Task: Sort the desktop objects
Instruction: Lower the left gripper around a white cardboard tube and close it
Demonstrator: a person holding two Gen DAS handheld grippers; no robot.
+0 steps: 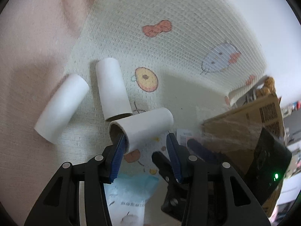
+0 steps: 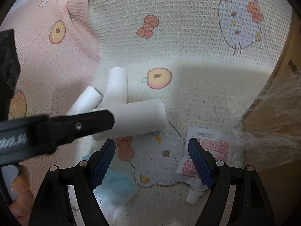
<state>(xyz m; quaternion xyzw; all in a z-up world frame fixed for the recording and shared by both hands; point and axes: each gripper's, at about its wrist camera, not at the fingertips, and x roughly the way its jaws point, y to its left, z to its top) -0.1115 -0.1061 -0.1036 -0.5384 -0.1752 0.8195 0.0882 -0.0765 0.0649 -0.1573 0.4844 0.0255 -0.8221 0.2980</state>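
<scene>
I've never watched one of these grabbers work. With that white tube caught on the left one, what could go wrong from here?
1. The left gripper has only one finger inside the nearest white roll and nothing pressing its outside, so the roll could slide off.
2. That roll sits against a second roll; moving it may nudge this one or the third roll.
3. The right gripper waits open just beside it, so the two tools might bump.
</scene>
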